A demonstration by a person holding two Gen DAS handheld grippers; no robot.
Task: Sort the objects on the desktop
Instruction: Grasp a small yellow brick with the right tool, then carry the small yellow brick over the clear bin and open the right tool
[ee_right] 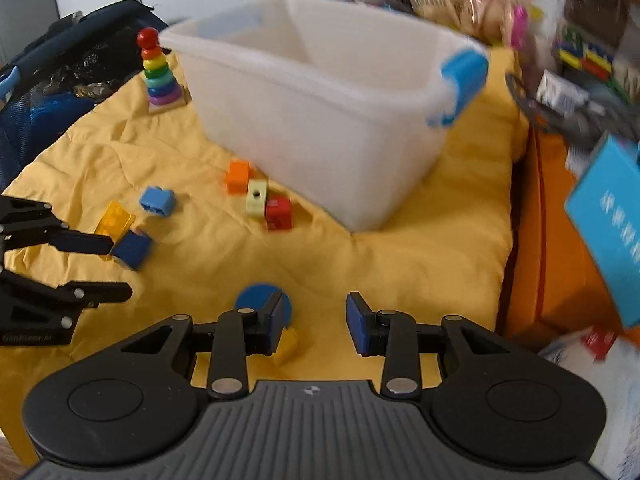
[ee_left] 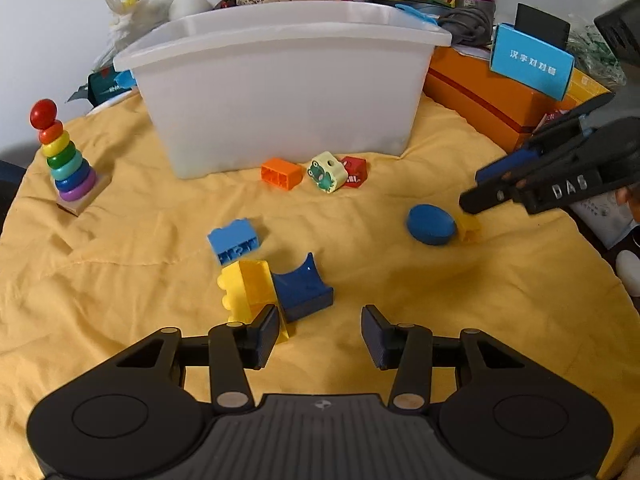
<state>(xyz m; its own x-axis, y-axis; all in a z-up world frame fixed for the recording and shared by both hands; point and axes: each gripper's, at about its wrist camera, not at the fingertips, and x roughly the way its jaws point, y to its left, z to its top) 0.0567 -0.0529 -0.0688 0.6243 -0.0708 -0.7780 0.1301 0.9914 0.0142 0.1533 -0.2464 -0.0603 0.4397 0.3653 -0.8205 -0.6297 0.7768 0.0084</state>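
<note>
Both grippers are low over the yellow cloth point(ee_left: 120, 272), pointing toward the far side with their jaws spread and nothing between them.

The left gripper point(ee_left: 320, 336) sits level at the near edge of the spread. Its left finger overlaps the near corner of a yellow brick point(ee_left: 248, 288), which touches a dark blue arch block point(ee_left: 302, 290) on its right; in the right wrist view that same finger reaches right up to these two. Whether it actually touches them I cannot tell. Just beyond them lies a light blue brick point(ee_left: 234, 242).

The right gripper point(ee_right: 312, 322) comes in from the right side, tilted down slightly, fingers apart. Its left finger hangs over a blue disc point(ee_right: 256, 298) and a small yellow brick point(ee_right: 288, 344), which lie touching one another; seen from the left wrist, its tips are just above the small yellow brick.

Farther on, an orange brick point(ee_left: 281, 173), a pale frog-print block point(ee_left: 327, 172) and a red block point(ee_left: 355, 171) sit in a row, the last two touching, close against the near wall of the white plastic bin point(ee_left: 280, 96). Far left stands a rainbow ring stacker point(ee_left: 68, 160), upright on its wooden base. To the right of the bin is an orange box point(ee_left: 476, 100) with a blue carton point(ee_left: 530, 62) leaning on it. The right view is blurred there.
</note>
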